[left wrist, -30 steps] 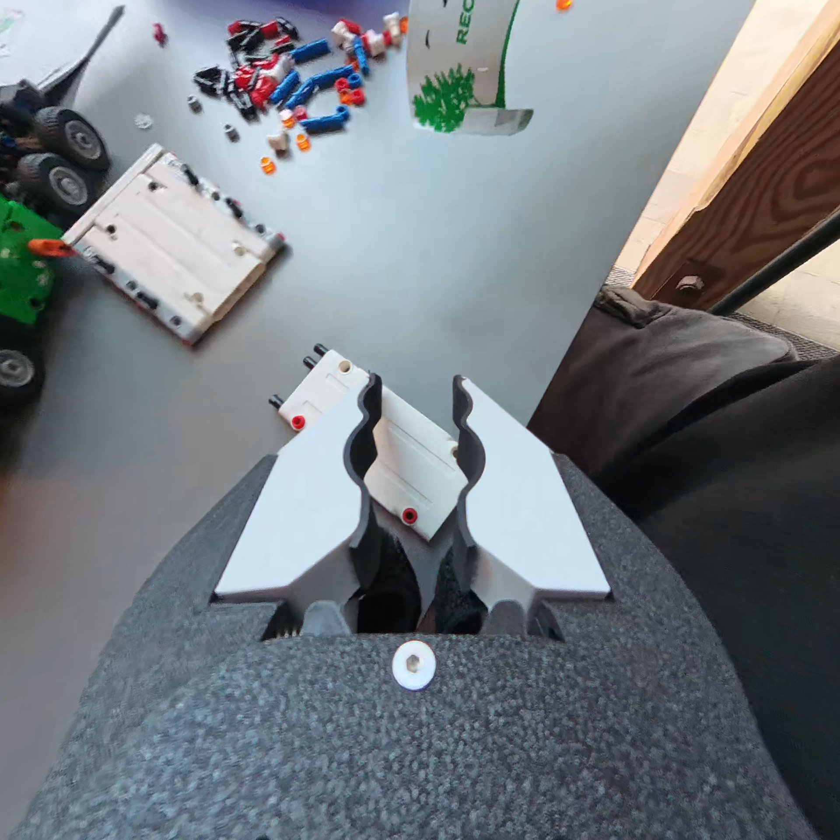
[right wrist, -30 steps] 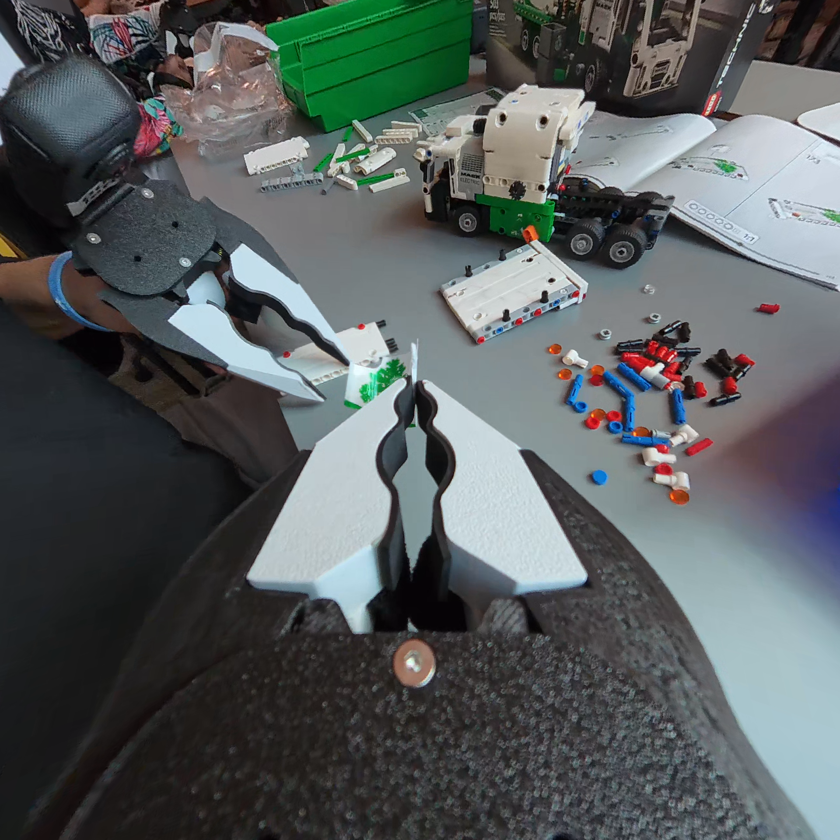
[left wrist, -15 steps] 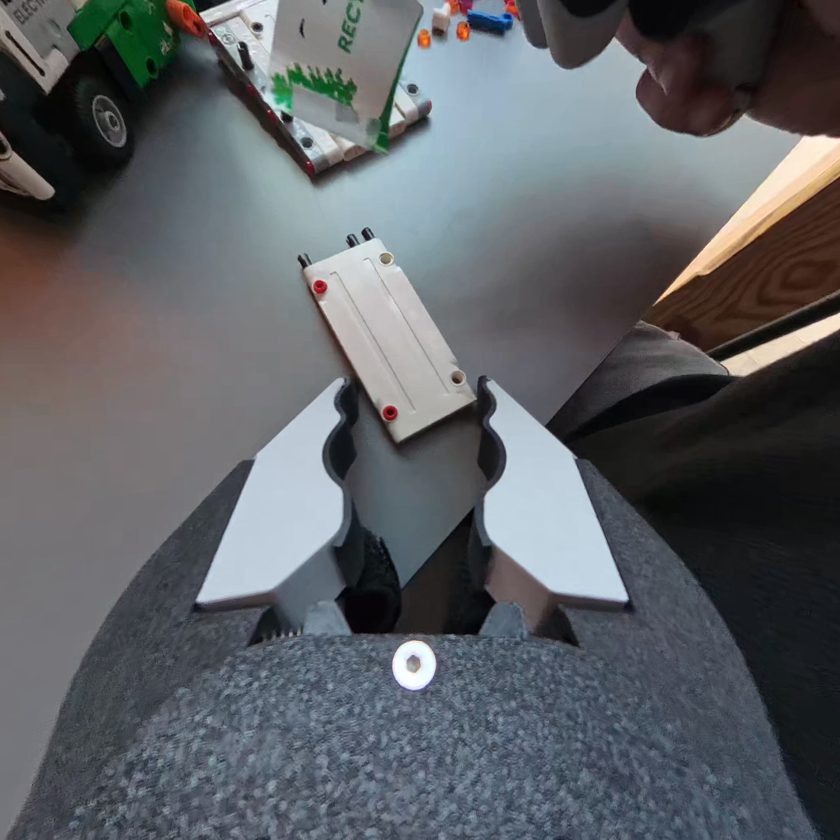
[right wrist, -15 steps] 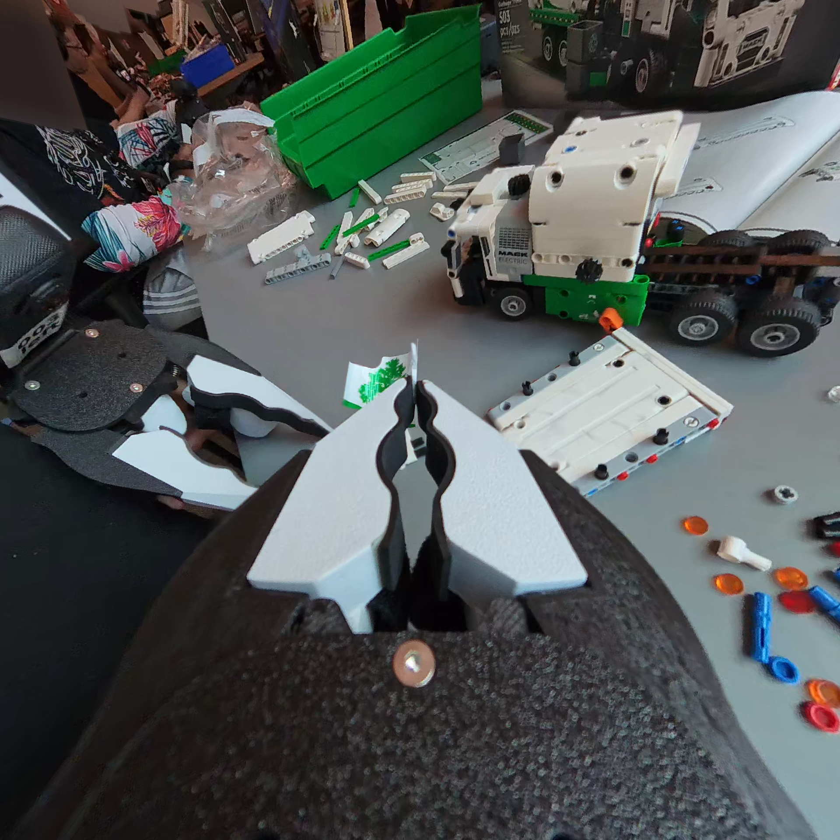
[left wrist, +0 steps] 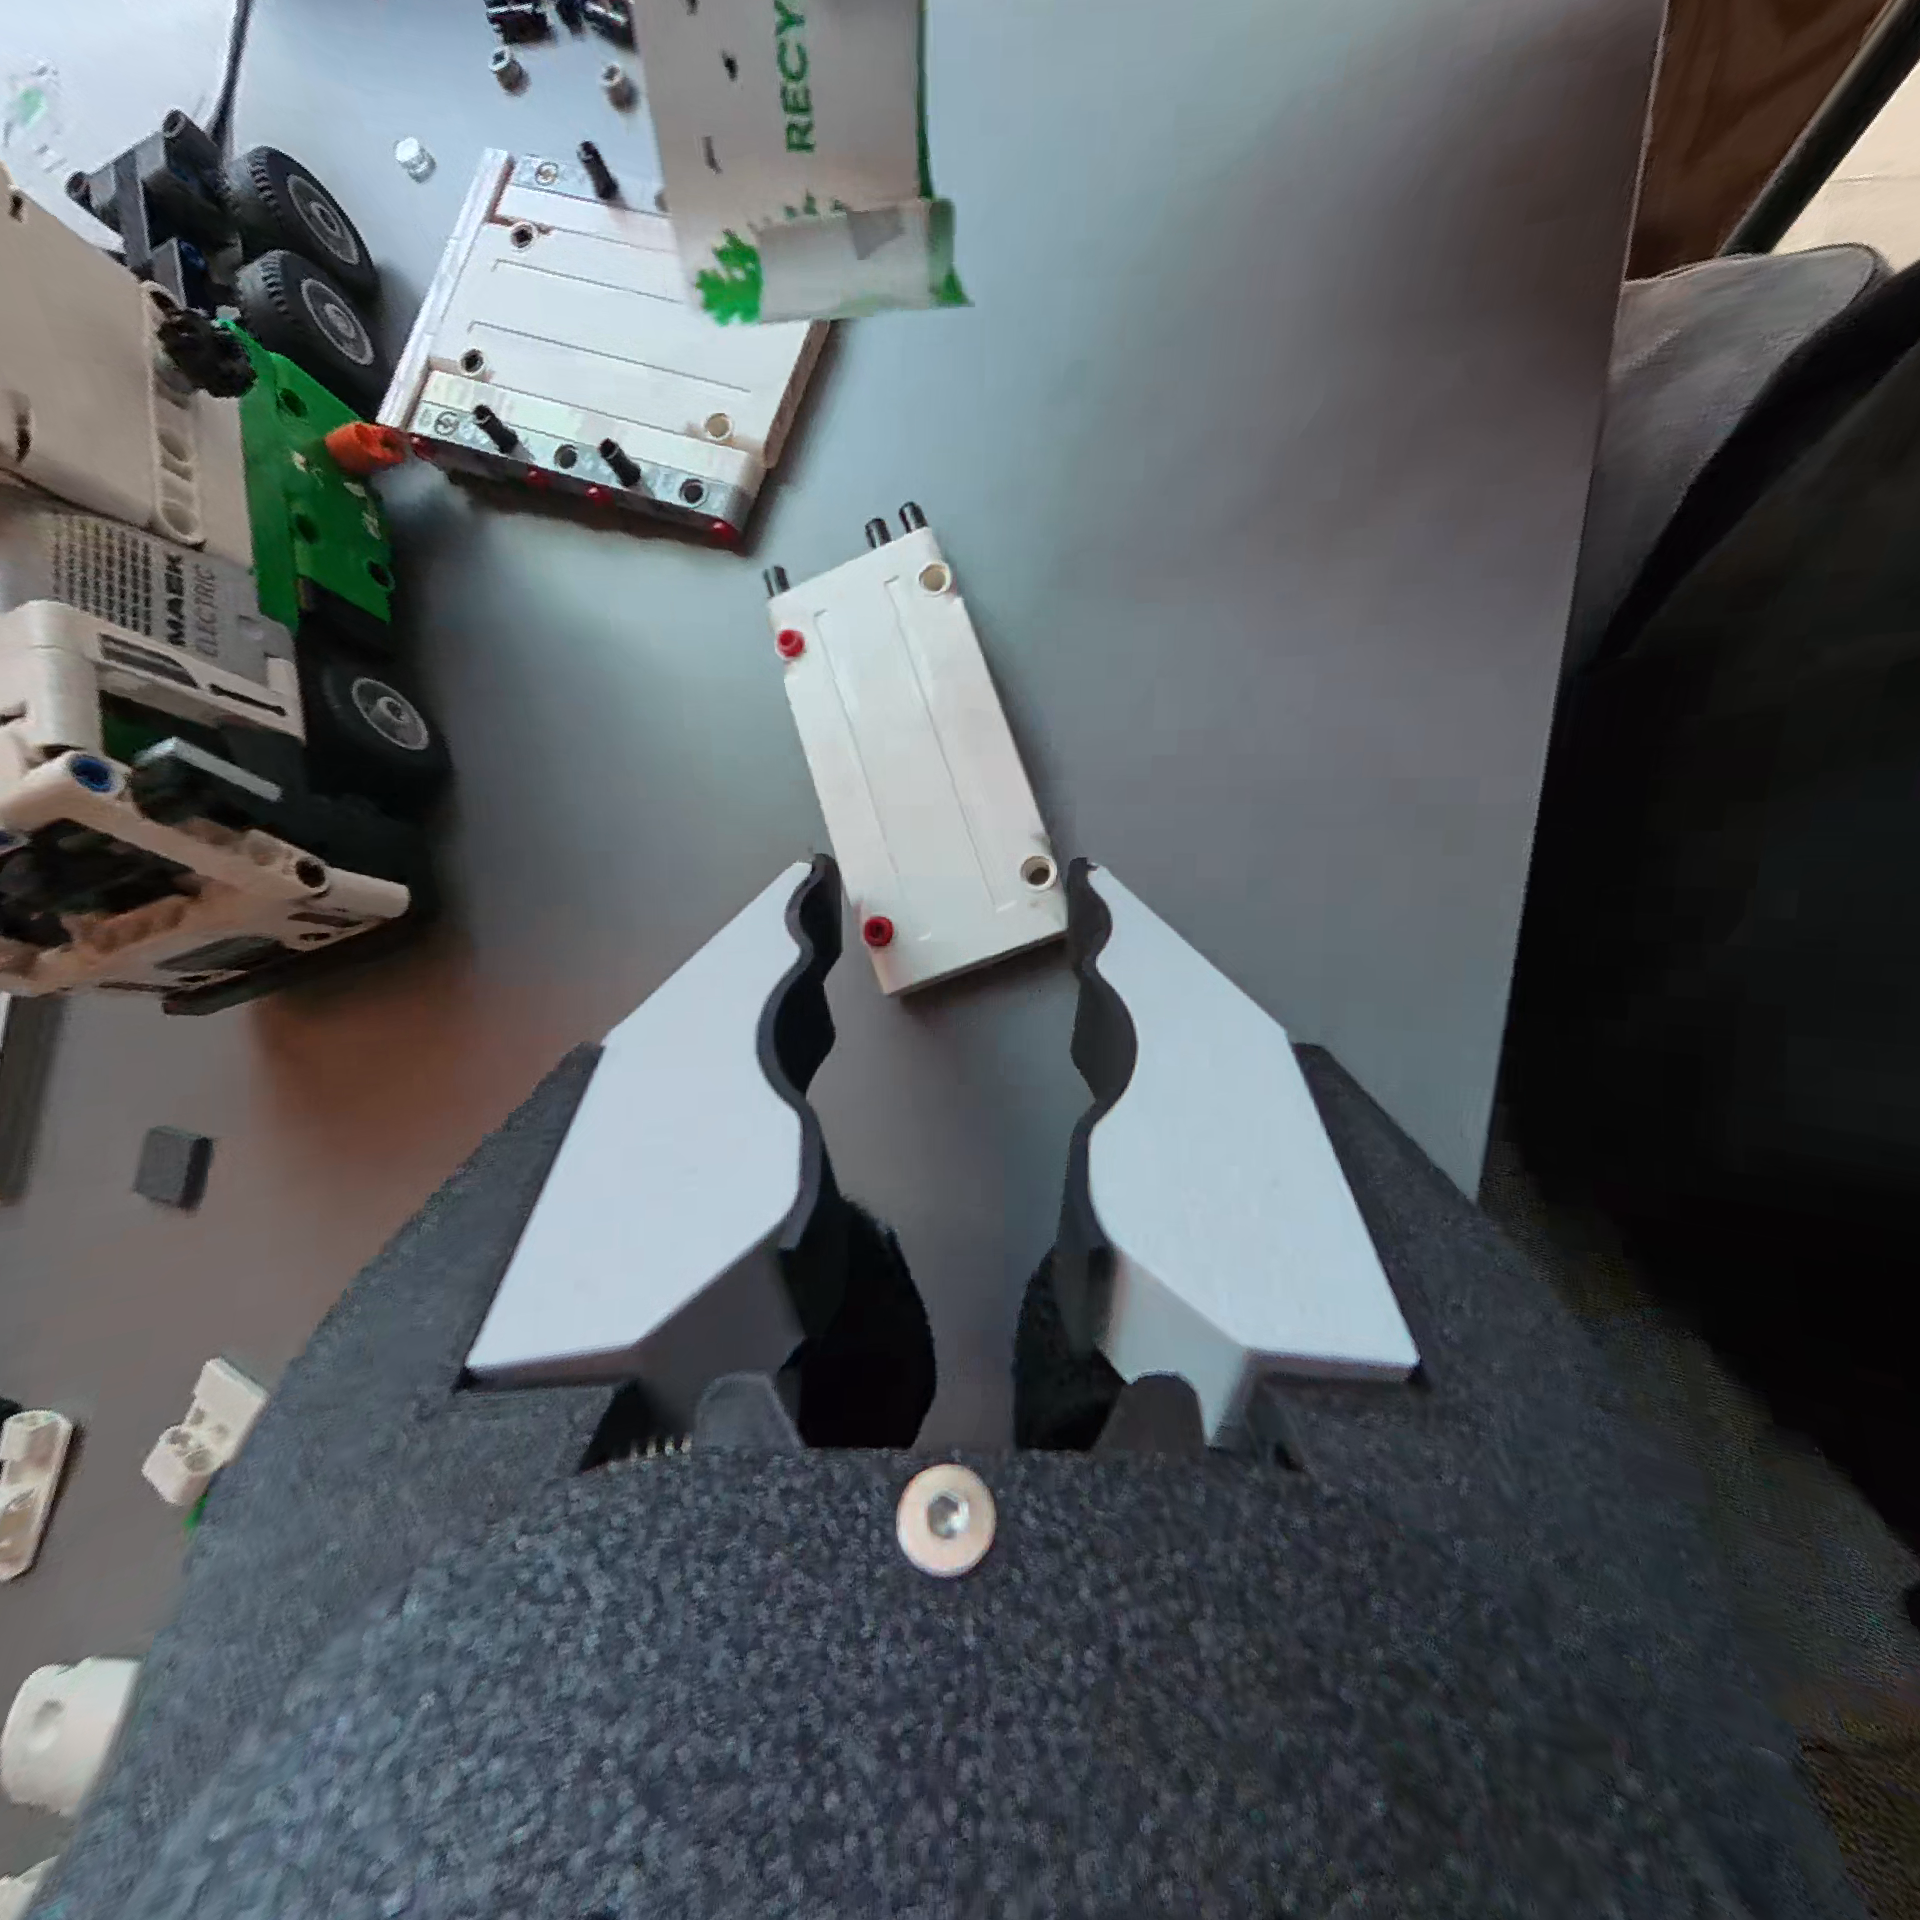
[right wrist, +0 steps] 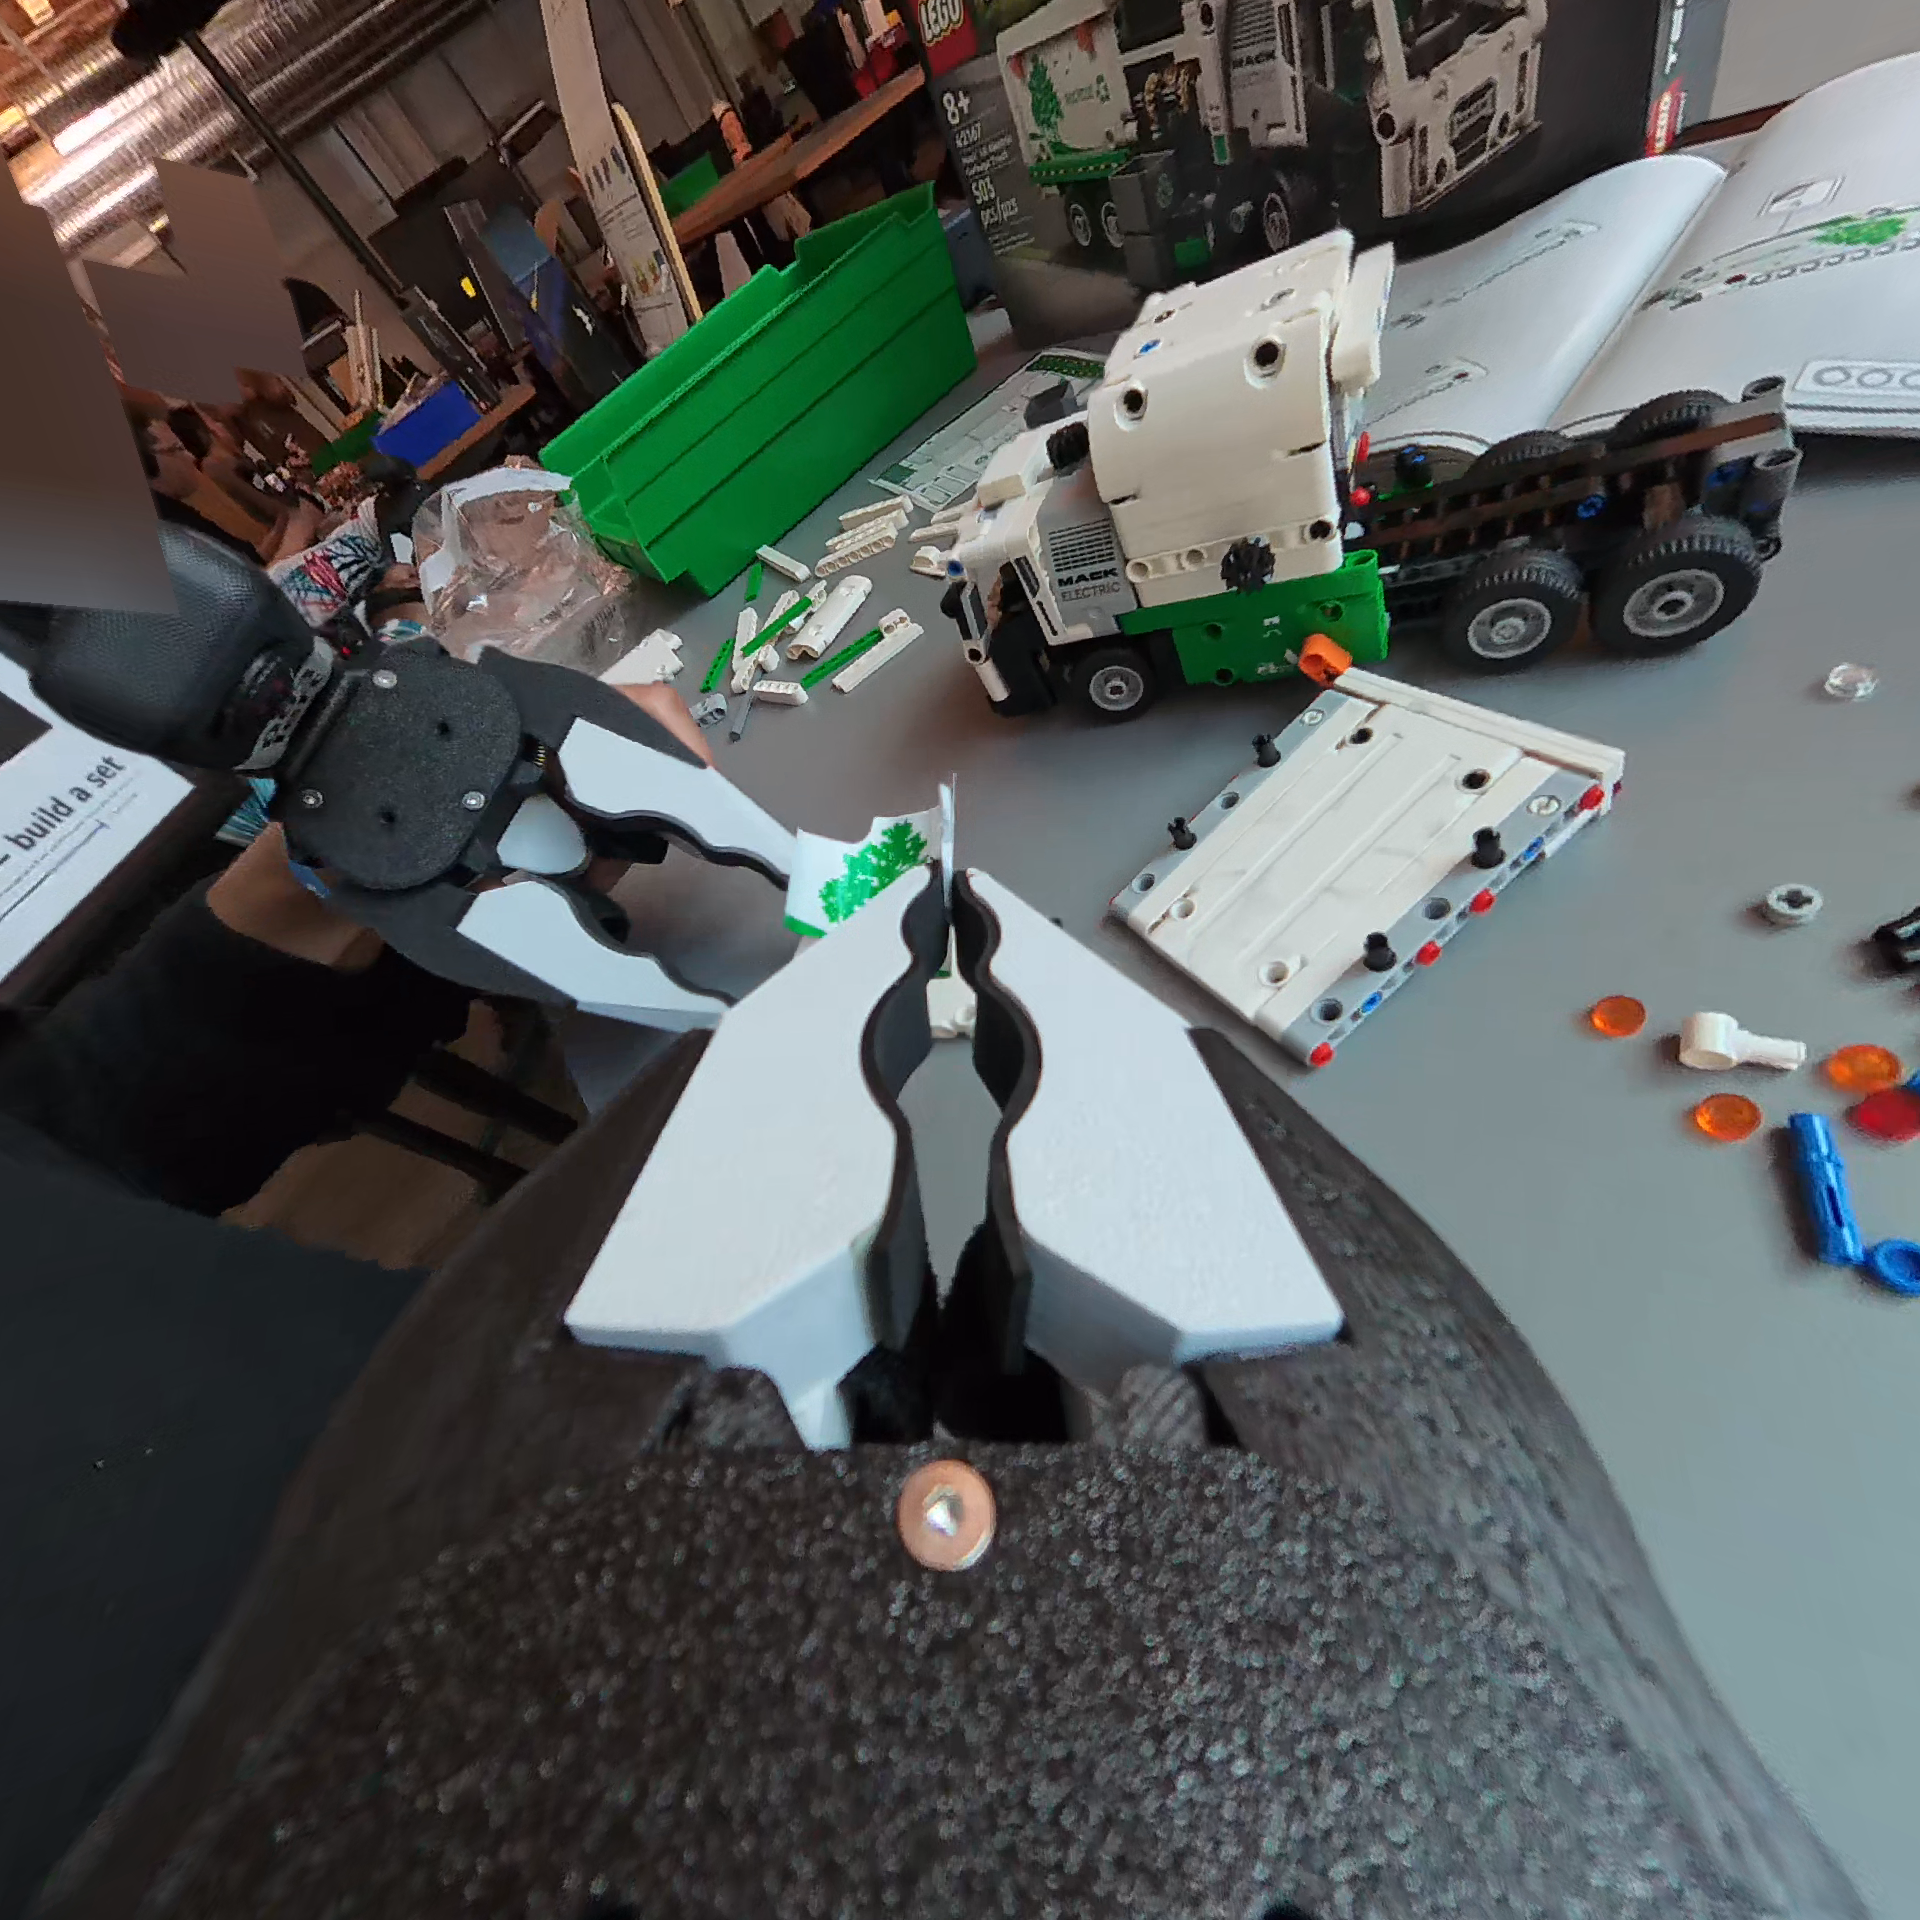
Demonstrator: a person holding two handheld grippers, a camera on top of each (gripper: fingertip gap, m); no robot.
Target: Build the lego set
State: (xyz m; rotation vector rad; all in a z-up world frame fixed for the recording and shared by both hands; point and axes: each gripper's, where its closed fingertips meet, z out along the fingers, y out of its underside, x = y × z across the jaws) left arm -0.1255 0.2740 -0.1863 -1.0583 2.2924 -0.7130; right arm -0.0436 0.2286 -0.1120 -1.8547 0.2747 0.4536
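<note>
Low in the left wrist view, the left gripper (left wrist: 951,883) has its two fingers spread apart, the near end of one narrow white panel (left wrist: 914,758) lying flat on the grey table (left wrist: 1247,520) between the tips; whether either tip touches it cannot be told. That panel carries two red pins and three black pegs at its far end. In the right wrist view, the right gripper (right wrist: 951,888) at frame centre has its tips pressed together on one thin white sticker sheet with a green tree print (right wrist: 868,868), which curls away to the left toward the left gripper's upper finger. Right of centre lies one larger white and grey panel (right wrist: 1371,862), flat, with black pegs and red and blue pins along its edge. Beyond it stands one white and green toy truck (right wrist: 1195,540). Farther, at upper left of centre, sits one green bin (right wrist: 769,395), and at upper right one open instruction booklet (right wrist: 1662,270).
</note>
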